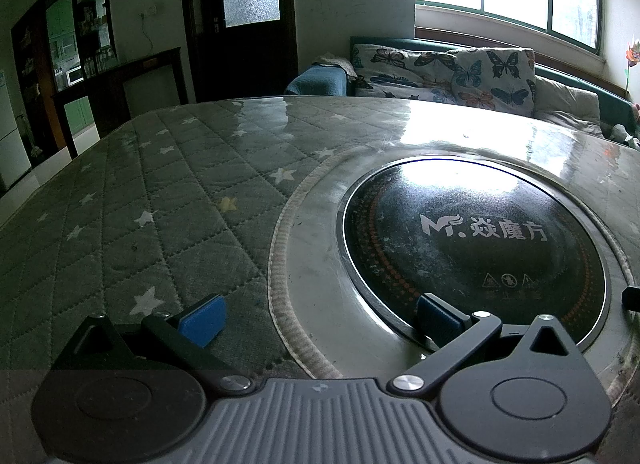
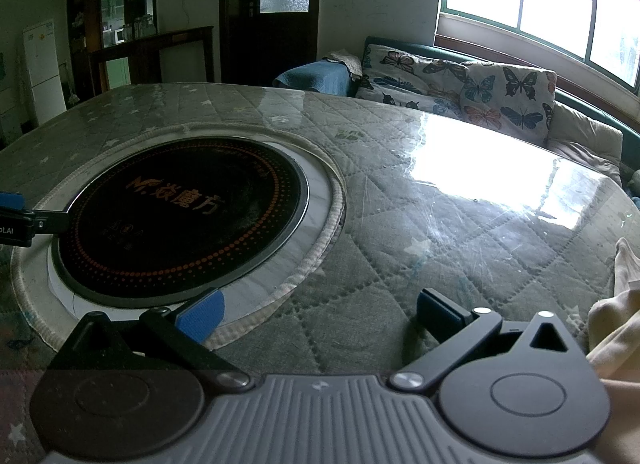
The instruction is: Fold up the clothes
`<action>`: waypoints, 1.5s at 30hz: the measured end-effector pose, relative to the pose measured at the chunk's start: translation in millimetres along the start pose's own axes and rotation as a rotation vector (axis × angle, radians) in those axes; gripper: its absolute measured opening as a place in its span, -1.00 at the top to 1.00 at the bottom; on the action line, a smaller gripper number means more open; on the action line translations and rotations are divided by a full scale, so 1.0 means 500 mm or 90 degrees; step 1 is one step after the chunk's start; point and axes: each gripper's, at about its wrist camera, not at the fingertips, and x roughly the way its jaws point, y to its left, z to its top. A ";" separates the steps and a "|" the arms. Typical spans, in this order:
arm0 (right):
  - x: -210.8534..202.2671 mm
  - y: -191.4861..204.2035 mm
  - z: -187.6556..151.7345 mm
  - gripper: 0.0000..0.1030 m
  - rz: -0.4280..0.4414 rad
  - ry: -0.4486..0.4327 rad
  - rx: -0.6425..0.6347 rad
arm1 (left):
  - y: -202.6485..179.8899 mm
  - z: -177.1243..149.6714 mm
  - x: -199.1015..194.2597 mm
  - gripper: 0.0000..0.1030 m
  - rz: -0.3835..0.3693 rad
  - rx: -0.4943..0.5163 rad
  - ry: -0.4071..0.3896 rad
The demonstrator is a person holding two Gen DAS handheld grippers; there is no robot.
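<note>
A cream garment (image 2: 616, 304) lies bunched at the right edge of the right wrist view, just right of my right gripper (image 2: 320, 318). That gripper is open, its blue pads wide apart over the quilted table cover, with nothing between them. My left gripper (image 1: 320, 322) is also open and empty, tilted down over the rim of the round black cooktop (image 1: 472, 248). No clothing appears in the left wrist view. One blue-padded finger (image 2: 12, 200) of the left gripper shows at the left edge of the right wrist view.
The table (image 1: 160, 204) has a grey star-quilted cover under glossy glass, with the cooktop (image 2: 184, 216) set in its middle. Behind it stands a sofa with butterfly cushions (image 2: 460, 84) under a bright window. A dark door and shelves are at the back left.
</note>
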 end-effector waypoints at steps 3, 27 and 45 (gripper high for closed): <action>0.000 0.000 0.000 -1.00 0.000 0.000 0.000 | 0.000 0.000 0.000 -1.00 0.000 0.000 0.000; -0.003 0.001 -0.001 -1.00 -0.001 0.001 -0.001 | 0.001 0.000 0.002 -1.00 0.000 0.000 0.000; -0.002 0.000 0.000 -1.00 -0.001 0.001 -0.001 | -0.003 0.000 0.006 -1.00 0.001 0.001 0.000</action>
